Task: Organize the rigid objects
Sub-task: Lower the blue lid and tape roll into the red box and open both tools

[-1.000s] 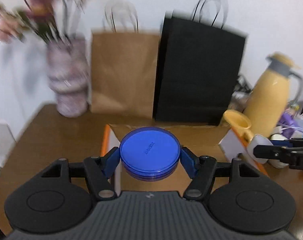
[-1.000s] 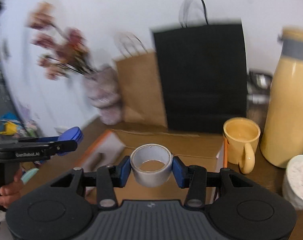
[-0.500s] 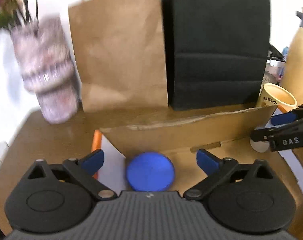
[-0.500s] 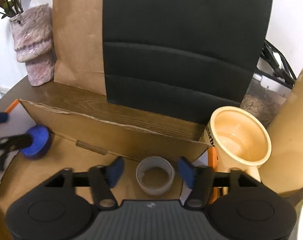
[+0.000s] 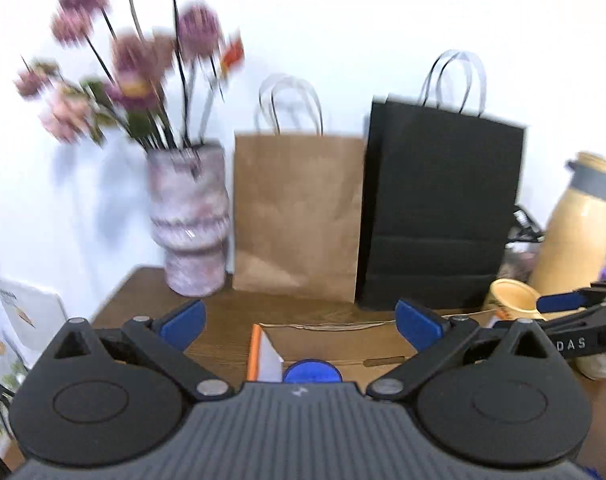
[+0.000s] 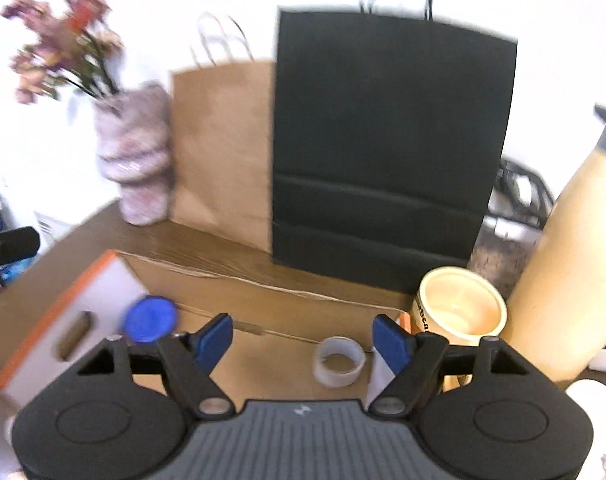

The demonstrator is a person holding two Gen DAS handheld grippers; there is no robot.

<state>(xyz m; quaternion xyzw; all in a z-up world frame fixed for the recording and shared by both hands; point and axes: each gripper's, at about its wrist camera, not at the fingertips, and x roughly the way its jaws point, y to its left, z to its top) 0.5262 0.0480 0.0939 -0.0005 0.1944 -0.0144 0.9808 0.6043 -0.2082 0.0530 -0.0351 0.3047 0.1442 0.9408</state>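
An open cardboard box point(image 6: 263, 308) with orange-edged white flaps sits on the wooden table. A blue round lid point(image 6: 150, 323) lies in its left part; it also shows in the left wrist view point(image 5: 312, 371), partly hidden by the gripper body. A grey tape roll point(image 6: 338, 367) lies in the box's right part. My left gripper point(image 5: 301, 322) is open and empty, raised above the box. My right gripper point(image 6: 303, 338) is open and empty above the box, the tape roll just below between its fingers.
A brown paper bag point(image 5: 297, 212) and a black paper bag point(image 5: 439, 216) stand behind the box. A vase of flowers point(image 5: 189, 224) is at back left. A yellow mug point(image 6: 461, 308) and yellow thermos point(image 6: 575, 264) stand right of the box.
Both grippers let go of the blue lid and the tape roll into the box, opened wide, then rose and drew back from it.
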